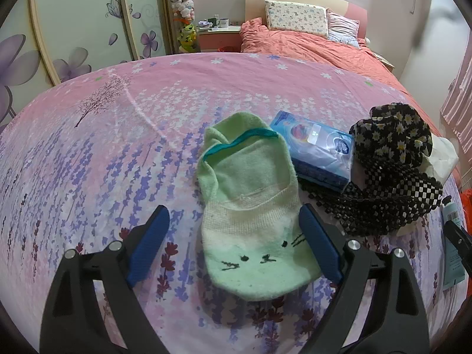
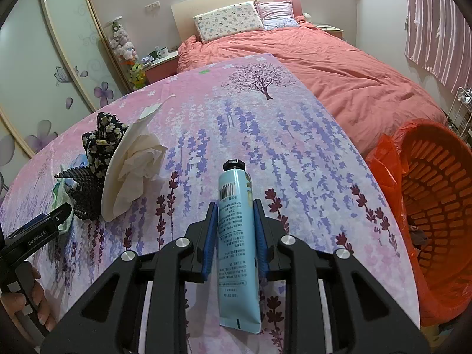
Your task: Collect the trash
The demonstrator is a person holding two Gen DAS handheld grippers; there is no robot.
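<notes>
You are working over a pink sheet (image 1: 147, 135) printed with purple flowers, spread across a bed in a bedroom. Nearest you, your left gripper (image 1: 233, 244) is hovering with its jaws standing wide apart around the toe of a green sock (image 1: 250, 218), the pads not pressing on it. Your right gripper (image 2: 234, 230) is clamping a light-blue tube (image 2: 236, 236), its black cap pointing away from you. Just beyond the sock, a blue tissue pack (image 1: 318, 153) is lying beside a black beaded bag (image 1: 392, 206) and a daisy-print cloth (image 1: 389, 135). Crumpled white paper (image 2: 135, 165) is resting next to them. At the right, an orange basket (image 2: 436, 212) lined with an orange bag is standing off the sheet's edge.
</notes>
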